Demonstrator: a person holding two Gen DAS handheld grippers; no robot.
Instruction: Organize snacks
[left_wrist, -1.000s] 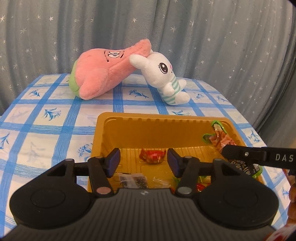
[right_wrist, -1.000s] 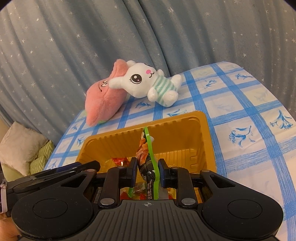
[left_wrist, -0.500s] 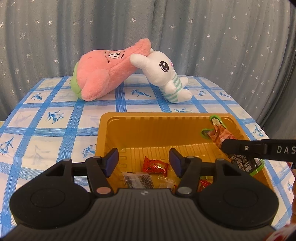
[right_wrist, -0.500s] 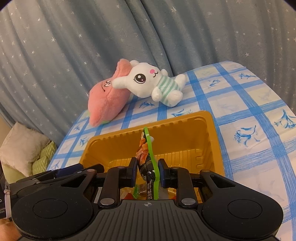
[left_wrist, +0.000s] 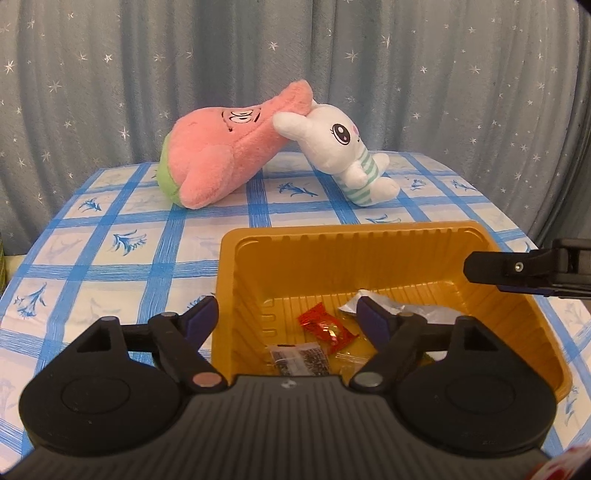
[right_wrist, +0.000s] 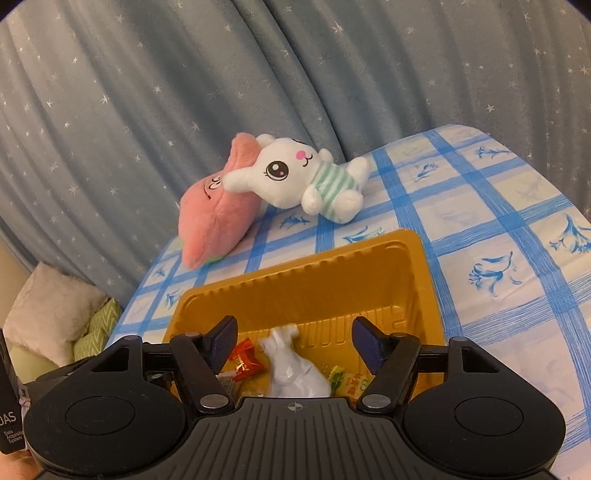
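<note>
Now the right gripper (right_wrist: 293, 338) has spread its fingers, dropping the green-edged snack into the gold tray (right_wrist: 295, 275), while the left gripper (left_wrist: 286, 319) hangs spread too.

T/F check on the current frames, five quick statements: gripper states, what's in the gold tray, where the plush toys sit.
1. The right gripper is shut on a snack. False: its jaws are spread wide with nothing between them.
2. The left gripper is open. True.
3. A red candy lies inside the gold tray. True.
4. The white bunny plush sits in the tray. False: it lies on the checked tablecloth beyond the tray, leaning on the pink plush.
5. A silver-white wrapper lies in the tray, below the right gripper. True.
</note>
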